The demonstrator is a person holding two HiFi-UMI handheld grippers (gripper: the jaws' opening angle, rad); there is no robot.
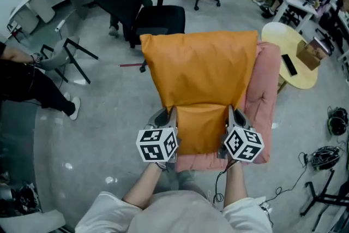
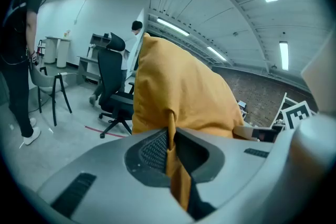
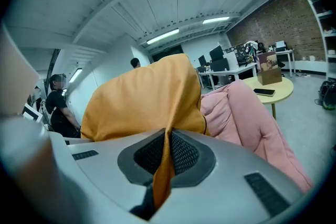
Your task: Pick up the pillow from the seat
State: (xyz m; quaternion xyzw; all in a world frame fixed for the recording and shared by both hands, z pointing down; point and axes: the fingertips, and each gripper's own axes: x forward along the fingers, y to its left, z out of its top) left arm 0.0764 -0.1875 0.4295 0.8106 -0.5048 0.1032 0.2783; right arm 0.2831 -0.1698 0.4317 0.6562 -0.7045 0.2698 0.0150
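Two grippers clamp the near edge of a mustard-orange fabric pillow, holding it over a pink padded seat.

The left gripper has its jaws pressed together on a fold of cloth at the pillow's near left corner. The right gripper pinches the near right corner the same way, with orange fabric caught between its dark ribbed pads. The pillow spreads away from the person and covers most of the seat, which shows pink along its right side and under its near edge. A round pale-yellow table stands just right of the seat, and a black office chair stands beyond.
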